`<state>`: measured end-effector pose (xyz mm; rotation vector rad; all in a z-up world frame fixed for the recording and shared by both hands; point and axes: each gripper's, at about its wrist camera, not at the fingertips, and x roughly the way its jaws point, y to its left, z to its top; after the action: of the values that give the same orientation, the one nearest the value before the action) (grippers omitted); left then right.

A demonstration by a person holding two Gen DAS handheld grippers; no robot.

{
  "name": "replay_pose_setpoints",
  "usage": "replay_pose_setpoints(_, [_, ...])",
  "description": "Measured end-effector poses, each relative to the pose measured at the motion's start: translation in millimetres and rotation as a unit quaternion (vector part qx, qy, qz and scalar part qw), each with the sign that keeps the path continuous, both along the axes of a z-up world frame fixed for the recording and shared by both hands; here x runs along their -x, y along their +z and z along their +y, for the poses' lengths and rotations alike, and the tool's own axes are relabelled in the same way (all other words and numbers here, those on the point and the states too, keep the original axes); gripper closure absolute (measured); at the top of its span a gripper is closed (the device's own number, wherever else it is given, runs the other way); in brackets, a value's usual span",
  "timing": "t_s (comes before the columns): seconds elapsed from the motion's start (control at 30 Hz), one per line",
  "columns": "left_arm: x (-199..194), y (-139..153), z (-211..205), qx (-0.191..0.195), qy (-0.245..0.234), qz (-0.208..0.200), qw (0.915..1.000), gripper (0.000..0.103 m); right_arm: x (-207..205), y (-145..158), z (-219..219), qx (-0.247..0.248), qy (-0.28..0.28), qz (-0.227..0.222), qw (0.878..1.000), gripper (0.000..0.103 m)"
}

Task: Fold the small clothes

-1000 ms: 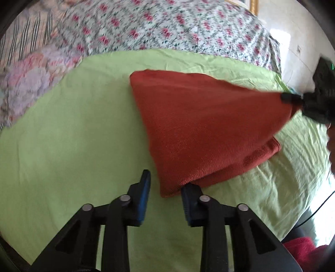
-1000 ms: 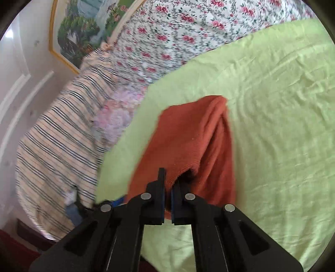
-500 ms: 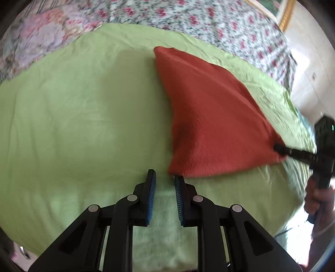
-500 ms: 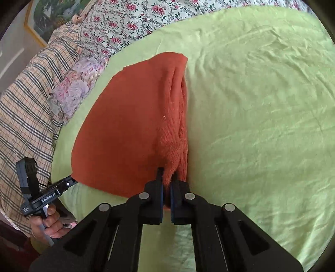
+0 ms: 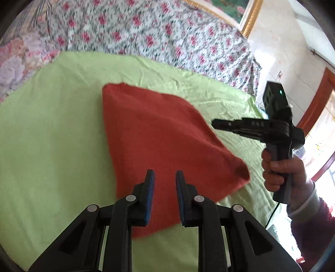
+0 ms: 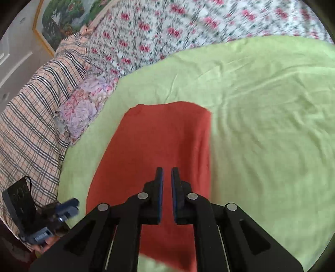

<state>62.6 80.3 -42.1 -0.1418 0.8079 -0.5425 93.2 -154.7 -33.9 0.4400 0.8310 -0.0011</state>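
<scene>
A rust-red knitted cloth lies folded flat on the light green sheet. My left gripper hovers over the cloth's near edge. Its jaws are opening and nothing is between its blue pads. In the right wrist view the same cloth runs away from me as a long rectangle. My right gripper hangs above it, its jaws opening a narrow gap that holds nothing. From the left wrist view the right gripper points in from the right, held by a hand, clear of the cloth's right corner.
The green sheet covers the bed. A floral quilt lies behind it, with a plaid blanket and a flowered pillow to the left. The left gripper shows blurred at the lower left. A framed picture hangs on the wall.
The right gripper has let go of the cloth's corner and drawn back above it. The cloth now lies flat. The left gripper has moved over the cloth's near edge.
</scene>
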Motion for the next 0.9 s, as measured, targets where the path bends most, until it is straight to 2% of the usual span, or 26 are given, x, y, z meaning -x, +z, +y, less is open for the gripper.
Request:
replay_pose_setpoints(0.1, [-10.1, -11.9, -2.7, -0.014, -0.003, 0.006, 0.9999, 0.083, -27.2, -13.4, -3.2, -0.004, 0.005, 0.017, 1.000, 0.095])
replay_pose_setpoints(0.17, [-12.9, -23.4, -2.4, -0.032, 0.003, 0.018, 0.9993, 0.086, -39.9, -23.9, -6.1, 0.003, 0.007, 0.033, 0.999, 0.095])
replay_pose_setpoints(0.2, [-14.0, -27.8, -0.9, -0.035, 0.005, 0.021, 0.9992, 0.092, -46.6, -30.9, -8.7, 0.015, 0.000, 0.046, 0.999, 0.095])
replay_pose_setpoints(0.23, [-15.0, -31.7, 1.2, -0.035, 0.005, 0.021, 0.9992, 0.092, -51.9, -38.7, -13.3, 0.023, -0.009, 0.058, 0.998, 0.095])
replay_pose_setpoints(0.3, [-15.2, -35.9, 4.2, -0.028, 0.006, 0.020, 0.9994, 0.093, -59.8, -50.3, -23.6, 0.019, -0.017, 0.066, 0.997, 0.103])
replay_pose_setpoints(0.4, [-14.7, -36.3, 3.4, -0.027, 0.013, 0.020, 0.9994, 0.093, -65.9, -57.0, -33.9, 0.012, -0.026, 0.062, 0.998, 0.103])
replay_pose_setpoints(0.5, [-6.1, -29.2, 4.4, -0.022, 0.018, 0.019, 0.9994, 0.093, -66.8, -52.8, -29.8, 0.028, -0.028, 0.063, 0.997, 0.103])
replay_pose_setpoints(0.63, [3.1, -24.9, 7.1, -0.015, 0.023, 0.018, 0.9995, 0.089, -43.4, -33.8, -19.9, 0.024, -0.027, 0.043, 0.998, 0.099])
replay_pose_setpoints(0.73, [9.3, -26.0, 8.1, -0.010, 0.024, 0.021, 0.9994, 0.088, -7.7, -17.8, 3.4, 0.023, 0.000, 0.021, 1.000, 0.099])
replay_pose_setpoints(0.83, [12.9, -31.6, 7.1, -0.015, 0.020, 0.023, 0.9994, 0.088, 23.2, -22.5, 25.3, 0.029, 0.026, 0.037, 0.999, 0.099])
replay_pose_setpoints(0.9, [14.3, -37.6, 5.9, -0.014, 0.017, 0.029, 0.9993, 0.088, 38.4, -38.5, 32.1, 0.069, 0.024, 0.063, 0.995, 0.100])
